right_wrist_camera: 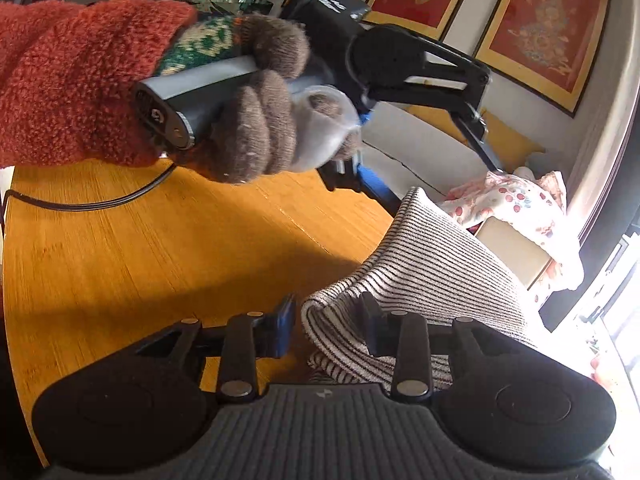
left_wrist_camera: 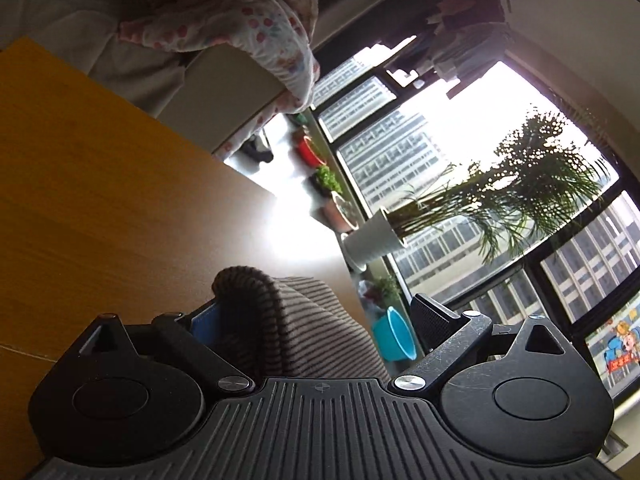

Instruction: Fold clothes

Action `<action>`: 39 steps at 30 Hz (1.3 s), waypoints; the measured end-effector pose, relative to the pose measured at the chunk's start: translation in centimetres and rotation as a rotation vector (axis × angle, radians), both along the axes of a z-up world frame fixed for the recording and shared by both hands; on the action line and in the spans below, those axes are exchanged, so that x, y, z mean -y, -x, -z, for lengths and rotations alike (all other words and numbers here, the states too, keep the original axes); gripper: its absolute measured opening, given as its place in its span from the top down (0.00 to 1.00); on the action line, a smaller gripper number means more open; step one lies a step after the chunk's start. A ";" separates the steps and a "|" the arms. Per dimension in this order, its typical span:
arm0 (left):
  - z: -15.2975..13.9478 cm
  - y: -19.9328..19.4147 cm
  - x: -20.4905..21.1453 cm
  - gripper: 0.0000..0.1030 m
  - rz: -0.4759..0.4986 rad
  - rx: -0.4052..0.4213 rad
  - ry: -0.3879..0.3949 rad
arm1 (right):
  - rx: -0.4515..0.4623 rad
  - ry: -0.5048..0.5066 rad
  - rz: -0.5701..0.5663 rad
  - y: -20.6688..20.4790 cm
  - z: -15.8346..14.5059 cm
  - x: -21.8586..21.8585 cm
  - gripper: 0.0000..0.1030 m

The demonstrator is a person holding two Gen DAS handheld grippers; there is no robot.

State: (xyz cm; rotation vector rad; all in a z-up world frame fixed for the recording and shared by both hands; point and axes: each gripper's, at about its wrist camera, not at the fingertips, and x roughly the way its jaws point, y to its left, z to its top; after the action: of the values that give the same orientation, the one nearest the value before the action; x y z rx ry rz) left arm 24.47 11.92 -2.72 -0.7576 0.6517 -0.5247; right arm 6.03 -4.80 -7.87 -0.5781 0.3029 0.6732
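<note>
A brown-and-white striped garment (right_wrist_camera: 432, 264) lies bunched at the right edge of the wooden table (right_wrist_camera: 160, 260). Its folded hem sits between the fingers of my right gripper (right_wrist_camera: 328, 320), which stands partly open; a thin gap shows between the blue left pad and the cloth. A hand in a brown glove holds my left gripper (right_wrist_camera: 444, 184) over the garment's far peak. In the left wrist view the left gripper (left_wrist_camera: 316, 304) stands wide open, with the striped garment (left_wrist_camera: 304, 320) humped between its fingers and lying against the left pad only.
A pink-spotted garment (right_wrist_camera: 520, 204) is draped over a pale box beyond the table. A black cable (right_wrist_camera: 100, 202) crosses the tabletop. Past the table edge (left_wrist_camera: 248, 176) are a potted plant (left_wrist_camera: 372, 236), a blue basin (left_wrist_camera: 394, 336) and a large window.
</note>
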 end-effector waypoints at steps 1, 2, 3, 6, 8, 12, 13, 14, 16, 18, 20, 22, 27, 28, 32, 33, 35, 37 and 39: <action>-0.7 0.8 -0.6 0.05 -0.029 0.029 -0.004 | -0.003 -0.003 -0.001 0.0 0.0 0.0 0.65; -1.4 1.4 -0.9 0.05 -0.037 0.066 0.008 | -0.007 -0.006 -0.001 0.1 -0.1 0.0 0.65; -2.2 2.0 -1.2 0.05 -0.044 0.104 0.022 | -0.010 -0.007 -0.003 0.1 -0.1 0.0 0.65; -4.2 2.3 0.4 0.05 0.031 0.185 0.062 | -0.023 -0.013 -0.008 0.1 -0.1 -0.1 0.61; -4.2 1.3 2.8 0.05 0.095 0.176 0.057 | -0.041 -0.030 -0.005 0.1 -0.2 0.1 0.60; -0.1 -1.6 5.6 0.08 0.099 0.016 -0.045 | -0.064 -0.062 -0.014 0.3 -1.0 1.0 0.58; 0.7 -1.7 5.5 0.13 0.086 -0.003 -0.067 | -0.066 -0.066 -0.020 0.5 -1.4 1.5 0.58; 1.6 -1.8 5.5 0.15 0.072 -0.018 -0.088 | -0.067 -0.069 -0.027 0.7 -1.8 2.0 0.58; 2.2 -1.2 5.1 0.16 0.057 0.015 -0.112 | -0.060 -0.087 -0.028 1.3 -3.3 3.5 0.53; 2.3 -0.8 5.0 0.16 0.054 0.024 -0.129 | -0.050 -0.134 0.016 0.9 -5.0 5.2 0.26; 2.4 -0.7 4.9 0.16 0.052 0.023 -0.139 | -0.045 -0.201 0.097 0.0 -6.4 6.9 0.00; 2.7 -0.6 4.8 0.16 0.047 0.015 -0.141 | -0.067 -0.264 0.205 -1.6 -7.1 8.3 0.00; 3.0 -0.4 4.7 0.16 0.048 0.010 -0.159 | -0.199 -0.253 0.363 -7.5 -4.7 9.1 0.00; 3.1 -0.4 4.6 0.16 0.049 0.009 -0.159 | -0.225 -0.238 0.385 -8.6 -4.1 9.2 0.00; 3.2 -0.7 4.5 0.15 0.057 0.006 -0.155 | -0.253 -0.315 0.458 -7.5 -3.1 9.4 0.00; 3.2 -0.8 4.7 0.14 0.059 0.009 -0.161 | -0.285 -0.341 0.466 -7.3 -3.0 9.6 0.00; 3.2 -0.9 5.2 0.13 0.064 0.019 -0.180 | -0.386 -0.406 0.459 -7.3 -2.5 10.0 0.00; 2.9 -0.7 5.5 0.13 0.063 0.024 -0.206 | -0.413 -0.448 0.467 -6.5 -2.0 9.8 0.00; 2.2 -0.3 5.5 0.13 0.047 0.025 -0.228 | -0.400 -0.469 0.489 -6.1 -1.3 9.3 0.00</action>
State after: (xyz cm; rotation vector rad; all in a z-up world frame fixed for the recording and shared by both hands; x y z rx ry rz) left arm 24.73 6.37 -4.97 -0.5219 0.6937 -0.4924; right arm 12.13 -14.13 -6.59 0.0906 0.6148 0.3571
